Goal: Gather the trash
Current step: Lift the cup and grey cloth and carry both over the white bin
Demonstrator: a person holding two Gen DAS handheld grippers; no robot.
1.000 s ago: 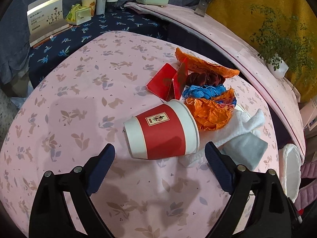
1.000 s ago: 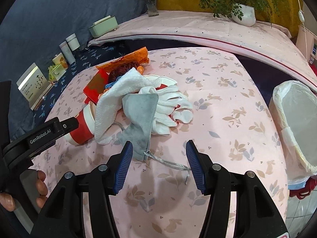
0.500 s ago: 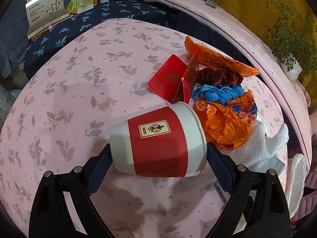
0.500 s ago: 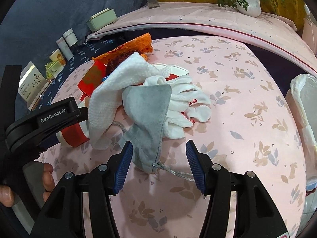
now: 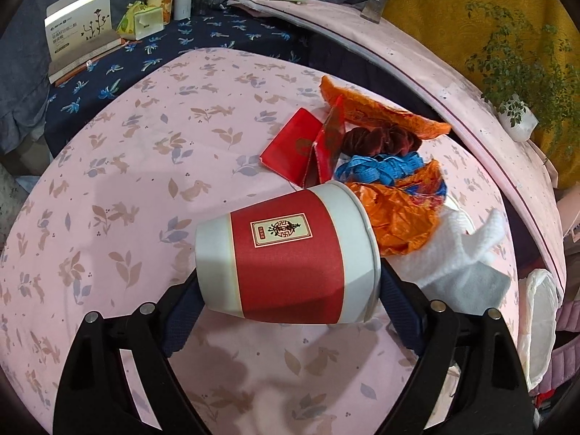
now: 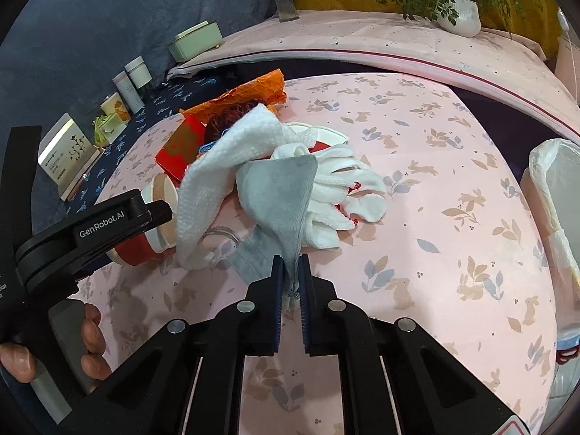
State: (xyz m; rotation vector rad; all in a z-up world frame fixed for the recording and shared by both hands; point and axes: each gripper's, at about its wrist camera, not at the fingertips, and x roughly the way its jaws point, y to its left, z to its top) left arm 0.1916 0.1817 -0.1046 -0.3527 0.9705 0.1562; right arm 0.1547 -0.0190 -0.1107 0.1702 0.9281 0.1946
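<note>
Left gripper (image 5: 288,311) spread wide w/ fingers against both ends of the red paper cup (image 5: 286,250); right gripper (image 6: 291,282) pinched tight on grey cloth (image 6: 279,195). Nothing visibly in the lined bin (image 6: 554,195) off the table's right edge yet. Wrappers, red packets, white gloves (image 6: 340,195) left mid-table.

"GenRobot.AI" stands in white on the left gripper (image 6: 119,217). The cup (image 5: 286,253) bears a cream label with a dark emblem, not legible. The box (image 5: 78,27) carries small print, too small to read.
</note>
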